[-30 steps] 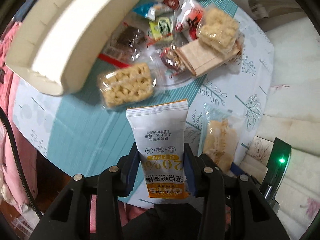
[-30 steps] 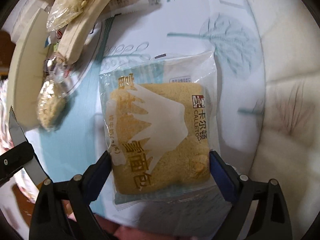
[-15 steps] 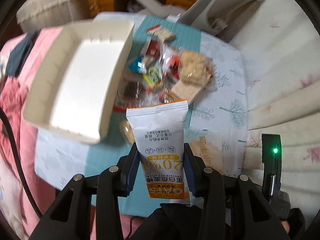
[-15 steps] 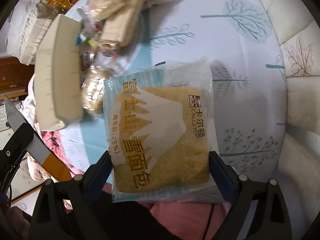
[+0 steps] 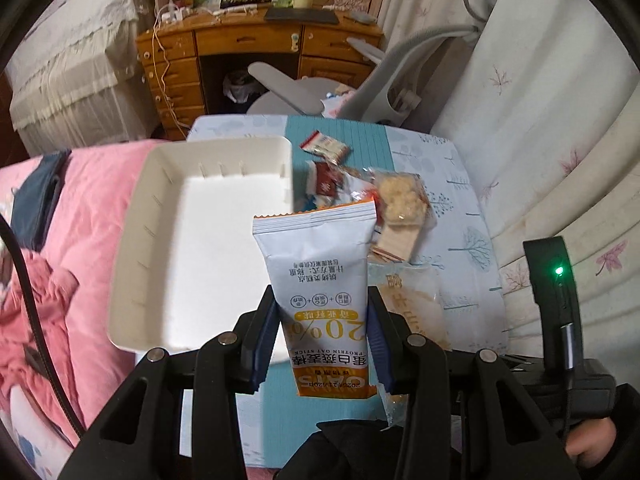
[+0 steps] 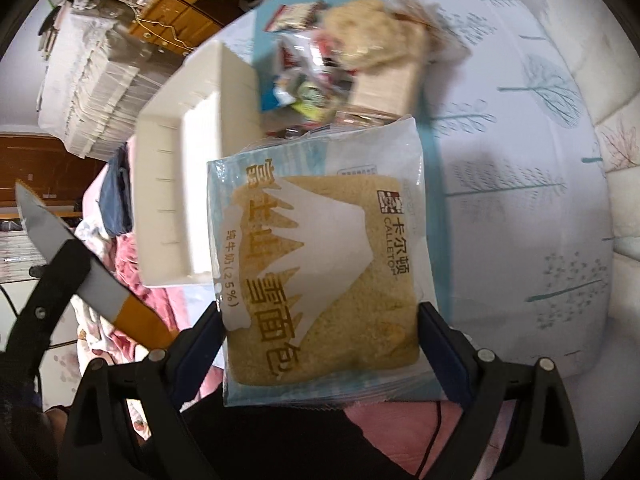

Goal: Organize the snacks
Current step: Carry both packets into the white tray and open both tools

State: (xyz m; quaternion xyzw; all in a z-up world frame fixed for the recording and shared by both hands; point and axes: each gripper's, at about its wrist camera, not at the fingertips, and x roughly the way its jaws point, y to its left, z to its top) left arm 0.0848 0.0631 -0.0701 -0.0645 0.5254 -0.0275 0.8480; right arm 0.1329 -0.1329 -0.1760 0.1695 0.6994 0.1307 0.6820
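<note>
Left gripper [image 5: 323,342] jaws clamping oat stick packet [image 5: 320,280], white tray [image 5: 160,184] beyond

A wooden desk [image 5: 256,56] with drawers is seen at the back, with a grey swivel chair [image 5: 360,80] set before it. Pink bedding [image 5: 80,216] is spread at the left, and white quilted upholstery [image 5: 540,120] at the right.

Lifted well clear of the table [image 5: 460,200] now: oat stick packet [image 5: 320,280] in the left gripper [image 5: 322,344], bread packet [image 6: 320,276] in the right gripper [image 6: 320,344]. Swung from beside the snack pile [image 5: 360,196] toward the white tray [image 5: 200,240]. Wooden desk [image 5: 256,52] and grey chair [image 5: 400,80] newly in view.
</note>
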